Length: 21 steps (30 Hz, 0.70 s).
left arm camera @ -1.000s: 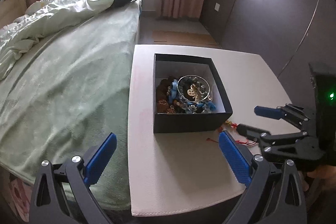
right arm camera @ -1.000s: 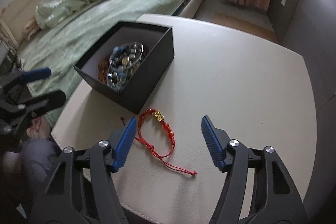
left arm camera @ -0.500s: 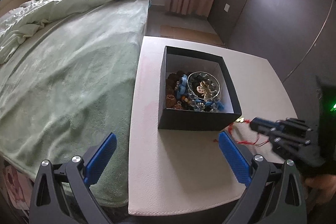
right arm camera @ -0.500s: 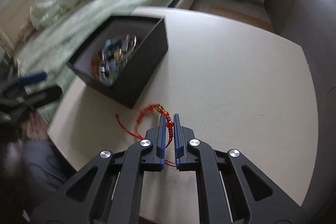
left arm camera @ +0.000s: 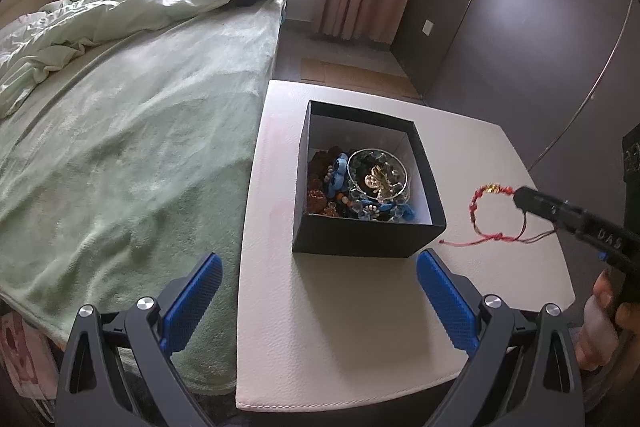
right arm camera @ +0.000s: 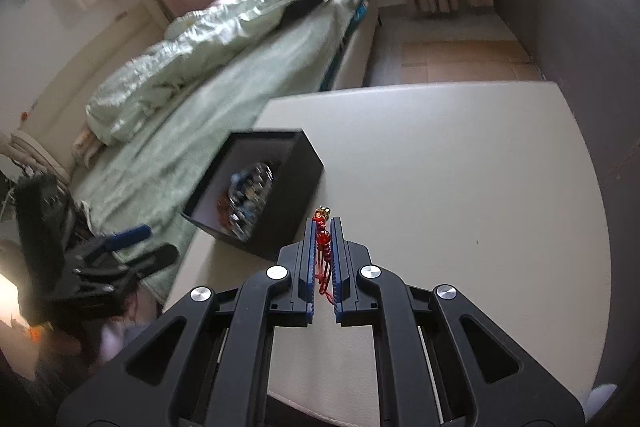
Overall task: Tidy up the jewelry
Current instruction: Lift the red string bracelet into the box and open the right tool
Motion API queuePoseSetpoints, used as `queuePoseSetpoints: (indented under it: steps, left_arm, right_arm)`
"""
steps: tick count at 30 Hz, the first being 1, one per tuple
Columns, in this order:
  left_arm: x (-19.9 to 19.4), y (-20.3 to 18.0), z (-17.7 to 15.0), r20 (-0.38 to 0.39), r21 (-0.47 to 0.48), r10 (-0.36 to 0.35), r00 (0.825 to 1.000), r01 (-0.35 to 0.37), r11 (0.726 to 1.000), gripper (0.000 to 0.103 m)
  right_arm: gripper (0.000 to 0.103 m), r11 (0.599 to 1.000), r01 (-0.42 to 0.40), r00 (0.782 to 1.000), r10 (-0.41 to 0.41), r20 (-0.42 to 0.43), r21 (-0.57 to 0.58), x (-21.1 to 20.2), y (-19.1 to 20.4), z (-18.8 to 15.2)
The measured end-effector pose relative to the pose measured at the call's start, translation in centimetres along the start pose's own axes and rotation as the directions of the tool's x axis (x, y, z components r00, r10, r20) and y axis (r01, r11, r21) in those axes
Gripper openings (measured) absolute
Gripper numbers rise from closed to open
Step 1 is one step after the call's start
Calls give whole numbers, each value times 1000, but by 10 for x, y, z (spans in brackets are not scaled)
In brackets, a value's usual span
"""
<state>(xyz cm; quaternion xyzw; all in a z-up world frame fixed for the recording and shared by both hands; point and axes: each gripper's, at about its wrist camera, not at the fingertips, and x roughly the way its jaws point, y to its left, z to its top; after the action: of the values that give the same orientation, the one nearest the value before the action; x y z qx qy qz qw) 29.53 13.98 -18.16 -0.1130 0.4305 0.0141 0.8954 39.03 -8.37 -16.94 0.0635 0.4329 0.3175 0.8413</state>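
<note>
A red cord bracelet [left arm camera: 486,213] with a gold bead hangs in the air to the right of the black box [left arm camera: 370,237]. My right gripper [right arm camera: 324,221] is shut on the red cord bracelet [right arm camera: 323,241], and its tip [left arm camera: 520,195] shows in the left wrist view. The black box [right arm camera: 298,183] stands on the white table [left arm camera: 352,315] and holds a pile of beaded jewelry [left arm camera: 360,187] with a silver bangle. My left gripper [left arm camera: 318,269] stays open near the table's front edge, nothing between its fingers.
A bed with a green blanket [left arm camera: 120,155] borders the table on the left. Dark wardrobe doors [left arm camera: 520,27] stand at the right. A person's hand [left arm camera: 604,323] holds the right gripper at the table's right corner.
My right gripper shut on the red bracelet and lifted it off the table, up beside the box. The left gripper has hardly moved.
</note>
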Motion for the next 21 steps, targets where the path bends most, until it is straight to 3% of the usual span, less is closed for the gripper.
queuePoseSetpoints:
  steps: [11, 21]
  left_arm:
    - [-14, 6, -1, 63, -29, -11, 998, 13, 1000, 94]
    - [-29, 27, -2, 121, -129, -15, 992, 31, 991, 94]
  right_arm:
    - [8, 997, -80, 981, 75, 180, 22, -18, 20, 24]
    - [8, 986, -169, 969, 163, 186, 15, 5, 55, 34]
